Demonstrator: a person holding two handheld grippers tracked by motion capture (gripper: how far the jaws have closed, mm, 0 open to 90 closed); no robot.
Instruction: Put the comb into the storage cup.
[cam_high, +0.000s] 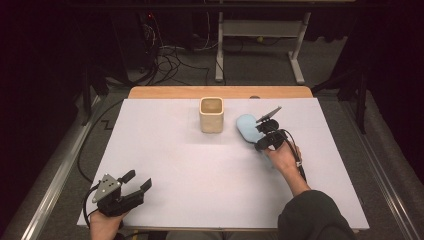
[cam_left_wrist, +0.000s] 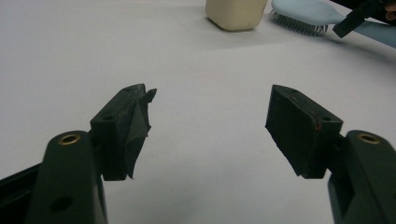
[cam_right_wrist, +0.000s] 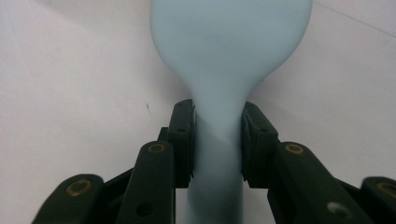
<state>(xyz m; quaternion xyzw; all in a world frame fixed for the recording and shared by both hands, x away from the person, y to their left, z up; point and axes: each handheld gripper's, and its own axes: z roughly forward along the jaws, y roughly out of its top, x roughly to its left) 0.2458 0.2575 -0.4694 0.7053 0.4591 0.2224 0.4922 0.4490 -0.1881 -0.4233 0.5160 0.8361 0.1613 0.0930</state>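
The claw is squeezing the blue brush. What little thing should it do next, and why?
Probably lift it a little. The right gripper is already shut on the blue hairbrush at its narrow handle, and the brush lies bristles-down on the table beside the beige cup. The left gripper waits open, far away.

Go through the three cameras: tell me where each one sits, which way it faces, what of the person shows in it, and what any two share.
High view: fixed above the person's side, facing forward and down on the white table; both forearms, left gripper and right gripper show.
Left gripper view: rides the left gripper, looking low across the table between its open jaws.
Right gripper view: rides the right gripper, looking along its jaws clamped on the light blue hairbrush handle.
Shared: high and left gripper views both show the beige cup and the hairbrush.
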